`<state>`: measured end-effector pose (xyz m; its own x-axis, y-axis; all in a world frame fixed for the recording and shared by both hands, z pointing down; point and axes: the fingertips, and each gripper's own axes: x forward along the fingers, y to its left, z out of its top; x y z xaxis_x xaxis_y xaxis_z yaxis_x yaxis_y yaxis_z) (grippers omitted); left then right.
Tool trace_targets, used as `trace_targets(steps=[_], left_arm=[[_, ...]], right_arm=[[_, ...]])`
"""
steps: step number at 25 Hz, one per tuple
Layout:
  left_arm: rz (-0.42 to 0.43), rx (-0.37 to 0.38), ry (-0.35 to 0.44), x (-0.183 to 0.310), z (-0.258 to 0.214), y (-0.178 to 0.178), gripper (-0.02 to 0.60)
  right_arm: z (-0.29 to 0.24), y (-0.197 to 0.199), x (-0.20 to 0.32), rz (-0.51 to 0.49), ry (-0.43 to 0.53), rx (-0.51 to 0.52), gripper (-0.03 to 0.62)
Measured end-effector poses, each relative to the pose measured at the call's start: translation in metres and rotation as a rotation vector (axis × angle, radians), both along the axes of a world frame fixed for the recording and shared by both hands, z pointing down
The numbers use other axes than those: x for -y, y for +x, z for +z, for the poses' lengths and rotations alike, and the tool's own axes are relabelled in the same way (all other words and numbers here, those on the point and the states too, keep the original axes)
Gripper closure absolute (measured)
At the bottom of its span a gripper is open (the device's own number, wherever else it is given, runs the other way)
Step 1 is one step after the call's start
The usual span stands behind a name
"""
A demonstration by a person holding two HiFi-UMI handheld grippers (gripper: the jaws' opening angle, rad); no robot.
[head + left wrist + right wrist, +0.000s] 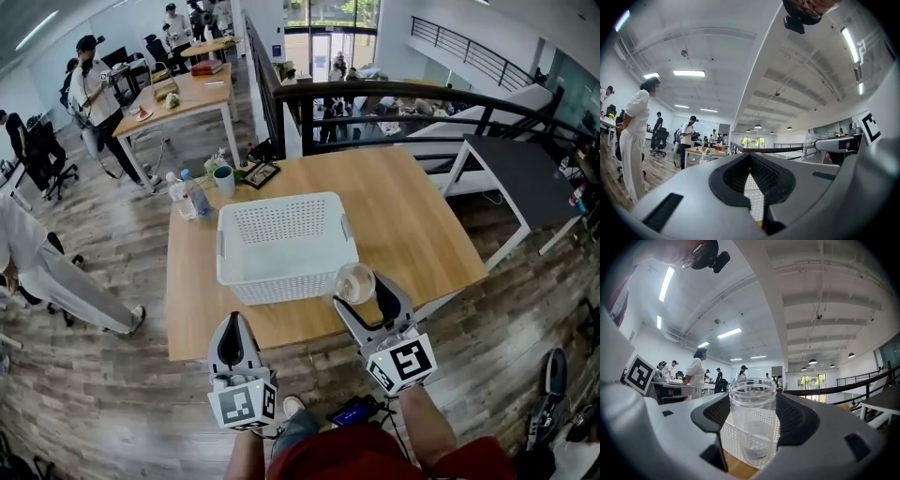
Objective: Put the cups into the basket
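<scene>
Grip secure: right gripper [362,292] fingers closed on clear plastic cup [752,418], upright, mouth up. Cup at lower centre of head view, just beside near right corner of white perforated plastic basket [272,281] on wooden table [412,225]; not yet inside. Left gripper [232,328], lower left of centre, fingers almost together, nothing between. For this step, I think: lift cup over rim first, carry up-left above hollow, lower upright, then open fingers. Wall looks thin, so squeeze gently.
</scene>
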<state>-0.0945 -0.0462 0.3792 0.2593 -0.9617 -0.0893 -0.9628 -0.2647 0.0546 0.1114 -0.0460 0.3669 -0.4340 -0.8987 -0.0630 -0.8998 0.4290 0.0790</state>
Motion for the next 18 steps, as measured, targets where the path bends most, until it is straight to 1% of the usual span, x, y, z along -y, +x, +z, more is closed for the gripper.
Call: trace_targets(steps=[4,9,18], left_arm=[[0.006,0.004,-0.002,0.010,-0.005,-0.016,0.581],[0.041,0.015,-0.006,0.020,-0.005,-0.029,0.581],[0.078,-0.002,0.004,0.041,-0.006,-0.052,0.581]], right_arm=[[-0.009,-0.015,0.009,0.010,0.010,-0.007,0.299],[-0.012,-0.028,0.017,0.038,0.012,0.000,0.299],[-0.010,-0.049,0.025,0.075,0.008,-0.008,0.299]])
